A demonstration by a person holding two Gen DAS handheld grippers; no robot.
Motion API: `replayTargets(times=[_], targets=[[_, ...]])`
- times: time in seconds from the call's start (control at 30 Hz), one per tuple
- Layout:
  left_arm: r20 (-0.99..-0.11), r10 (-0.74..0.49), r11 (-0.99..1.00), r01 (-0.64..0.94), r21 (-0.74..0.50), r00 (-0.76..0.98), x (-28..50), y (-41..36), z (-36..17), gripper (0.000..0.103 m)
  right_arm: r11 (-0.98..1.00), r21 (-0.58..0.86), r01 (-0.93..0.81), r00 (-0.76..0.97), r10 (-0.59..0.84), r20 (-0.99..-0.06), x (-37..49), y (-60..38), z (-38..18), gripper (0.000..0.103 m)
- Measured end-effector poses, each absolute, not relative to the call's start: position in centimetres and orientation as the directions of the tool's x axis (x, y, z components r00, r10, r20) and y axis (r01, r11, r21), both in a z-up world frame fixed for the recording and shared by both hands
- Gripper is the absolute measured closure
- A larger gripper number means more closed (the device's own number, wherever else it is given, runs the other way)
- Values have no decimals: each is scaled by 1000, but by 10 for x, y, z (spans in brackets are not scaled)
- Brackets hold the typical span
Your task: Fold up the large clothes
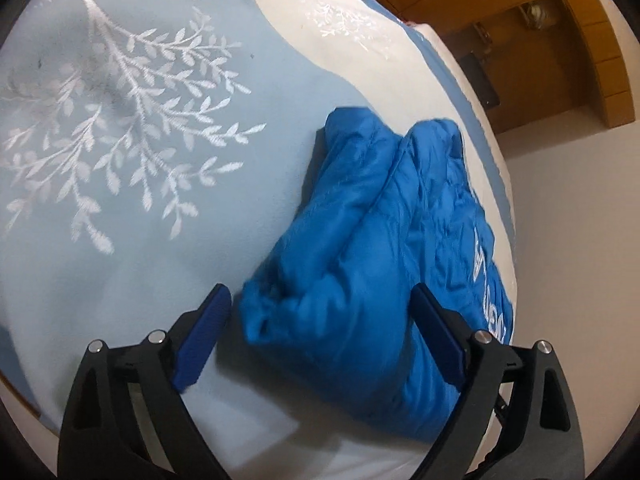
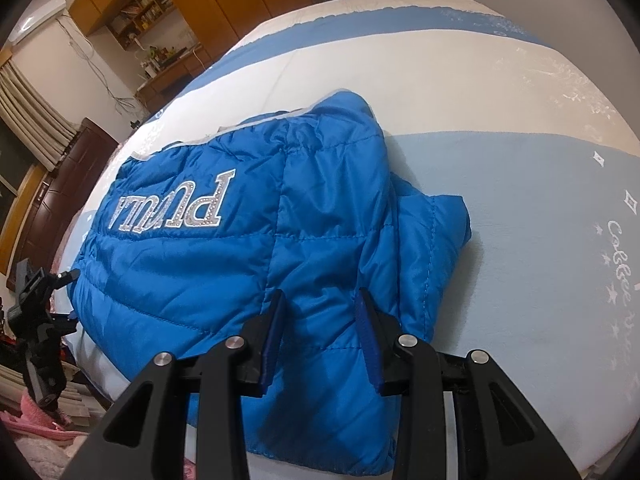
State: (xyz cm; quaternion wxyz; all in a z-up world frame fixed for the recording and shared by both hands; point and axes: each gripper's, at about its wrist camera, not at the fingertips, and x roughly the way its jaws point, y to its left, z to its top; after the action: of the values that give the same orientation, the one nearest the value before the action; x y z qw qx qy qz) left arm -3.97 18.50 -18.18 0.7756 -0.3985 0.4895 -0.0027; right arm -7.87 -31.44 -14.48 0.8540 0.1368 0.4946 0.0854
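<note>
Blue puffer jacket point(image 2: 240, 264) sits bundled, both the left claw point(image 1: 320, 320) and right claw point(image 2: 320, 320) released, so slick padding may spring unfolded.

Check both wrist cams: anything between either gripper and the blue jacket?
Nothing visible. The left gripper is open, its fingers straddling a bunched end of the blue jacket. The right gripper is open right over the quilted fabric. Only the bedspread lies around it.
</note>
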Motion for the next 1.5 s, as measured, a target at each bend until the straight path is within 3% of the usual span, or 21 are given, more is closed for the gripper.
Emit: replayTargets(times=[0.1, 0.23, 0.33, 0.4, 0.53, 0.83, 1.1, 1.27, 1.5], targets=[[-748, -399, 687, -368, -627, 530, -29, 181, -182, 17, 949, 316, -8, 492, 279, -825, -76, -313, -146, 67], [-737, -407, 694, -342, -633, 540, -22, 174, -181, 49, 948, 318, 0, 486, 278, -828, -73, -313, -146, 66], [-712, -425, 667, -338, -663, 559, -25, 177, -175, 66, 947, 321, 8, 482, 277, -831, -72, -312, -146, 66], [-697, -420, 664, -327, -672, 581, -32, 177, -164, 71, 948, 317, 13, 476, 273, -836, -71, -313, -146, 66], [-733, -380, 721, -315, -617, 564, -39, 172, -164, 71, 948, 318, 21, 470, 271, -840, -67, -313, -147, 66], [-743, -415, 718, -312, -622, 525, -26, 177, -192, 64, 959, 282, 17, 439, 246, -864, -55, -305, -156, 66], [-732, -433, 698, -318, -641, 527, -30, 185, -192, 63, 948, 317, 39, 443, 268, -855, -52, -310, -160, 65], [-738, -408, 729, -295, -618, 537, -30, 182, -170, 68, 922, 380, 78, 449, 308, -839, -55, -324, -154, 64], [-714, -365, 810, -174, -560, 598, -30, 153, -98, 71, 910, 404, 89, 485, 315, -816, -68, -334, -117, 62]])
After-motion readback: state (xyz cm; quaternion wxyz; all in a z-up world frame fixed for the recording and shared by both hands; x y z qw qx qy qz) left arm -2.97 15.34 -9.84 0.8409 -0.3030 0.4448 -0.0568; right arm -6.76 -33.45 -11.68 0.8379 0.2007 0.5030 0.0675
